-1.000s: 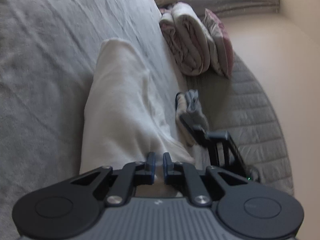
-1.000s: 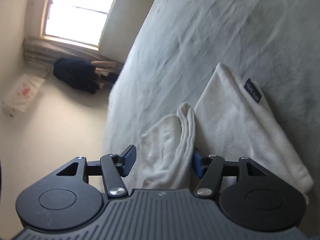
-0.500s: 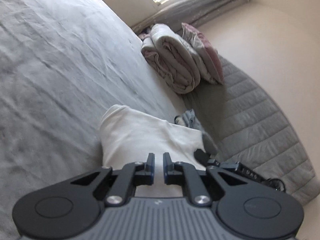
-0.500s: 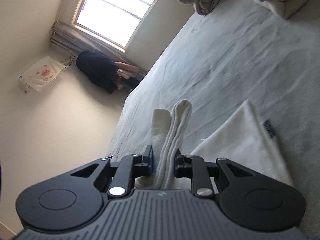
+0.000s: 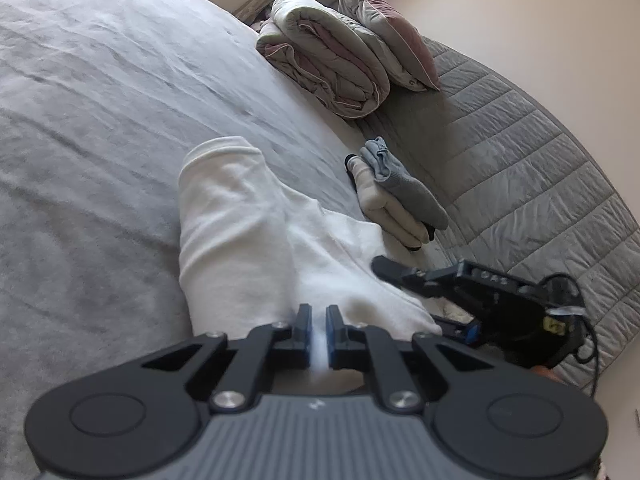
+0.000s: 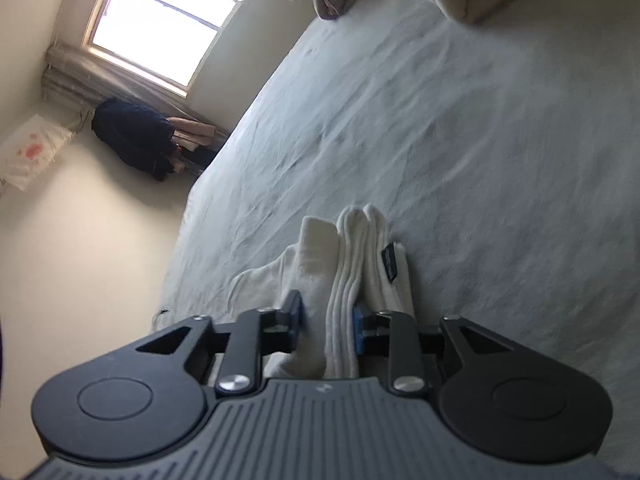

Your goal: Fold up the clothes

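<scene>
1. My left gripper [image 5: 318,332] is pinched shut on a thin fold of the white garment [image 5: 240,232], which lies on the grey bedsheet [image 5: 100,120].
2. My right gripper [image 6: 327,322] has its jaws opening, with the garment's ribbed edge [image 6: 342,300] between them; only the right pad seems to touch it.
3. In the left view, the right gripper sits just right of the garment.
4. Beyond it lies a small stack of folded clothes [image 5: 400,200], grey on cream.
5. Farther off I see a rolled duvet [image 5: 328,56] with a pillow [image 5: 388,32] against it.
</scene>
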